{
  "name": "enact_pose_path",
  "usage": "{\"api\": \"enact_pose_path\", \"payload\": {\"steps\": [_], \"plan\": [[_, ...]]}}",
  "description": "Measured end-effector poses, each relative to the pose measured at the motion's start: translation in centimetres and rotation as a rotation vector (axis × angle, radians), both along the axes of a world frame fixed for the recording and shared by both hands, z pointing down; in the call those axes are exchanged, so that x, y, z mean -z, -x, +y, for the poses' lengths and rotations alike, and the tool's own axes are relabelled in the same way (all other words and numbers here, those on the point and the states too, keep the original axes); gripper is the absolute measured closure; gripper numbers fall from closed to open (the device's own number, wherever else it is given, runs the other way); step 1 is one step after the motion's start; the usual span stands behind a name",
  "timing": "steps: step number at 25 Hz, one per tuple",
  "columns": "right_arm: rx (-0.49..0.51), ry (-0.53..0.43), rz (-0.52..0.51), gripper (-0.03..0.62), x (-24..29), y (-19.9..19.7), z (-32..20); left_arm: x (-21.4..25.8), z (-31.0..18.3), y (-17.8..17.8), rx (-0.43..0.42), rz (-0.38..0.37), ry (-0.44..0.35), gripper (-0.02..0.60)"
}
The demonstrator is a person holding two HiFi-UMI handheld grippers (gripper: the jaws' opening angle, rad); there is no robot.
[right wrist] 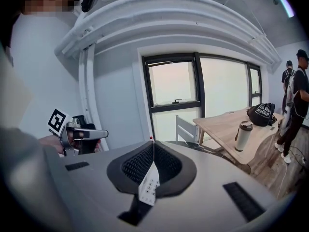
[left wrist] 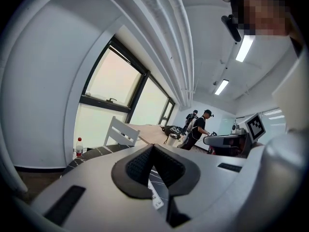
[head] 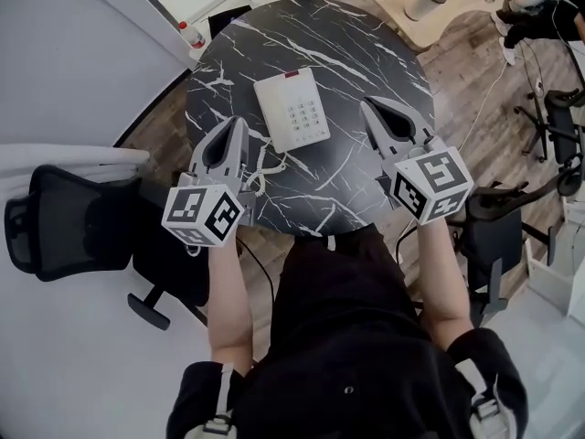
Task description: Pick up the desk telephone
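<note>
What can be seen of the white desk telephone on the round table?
The desk telephone is a flat white plastic-looking rectangle with a grey keypad and a red strip at its far edge. It lies flat near the middle of the black marbled table. A coiled white cord leaves its near left side. Nothing holds it.

Black marble table [head: 352, 58], office chair [head: 64, 222]

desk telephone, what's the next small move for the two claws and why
Probably open both claws first. The left claw and the right claw are both shut. They flank the desk telephone, which lies flat on the table, and neither touches it. Shut claws likely can't take its edges.
</note>
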State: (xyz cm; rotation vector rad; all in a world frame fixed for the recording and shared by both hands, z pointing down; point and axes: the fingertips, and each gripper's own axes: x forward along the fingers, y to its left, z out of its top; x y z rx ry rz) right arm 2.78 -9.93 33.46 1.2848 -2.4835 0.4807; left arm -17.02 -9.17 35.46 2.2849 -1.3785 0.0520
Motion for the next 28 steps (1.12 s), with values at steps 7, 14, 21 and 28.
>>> {"api": "enact_pose_path", "payload": {"steps": [7,14,21,28], "plan": [[0.020,0.097,0.009,0.562,-5.0,0.8,-1.6,-4.9,-0.8,-0.6,-0.003,0.014,0.112,0.566],[0.036,0.181,0.058,0.562,-10.8,1.1,-2.8,-10.2,-1.0,-0.5,0.030,0.023,0.227,0.566],[0.043,0.291,0.105,0.560,-17.1,1.1,-2.9,-15.4,-0.3,-0.9,0.028,0.018,0.334,0.565],[0.056,0.361,0.104,0.560,-20.6,2.0,-3.4,-18.6,-0.6,-1.6,0.006,0.008,0.396,0.565]]}}
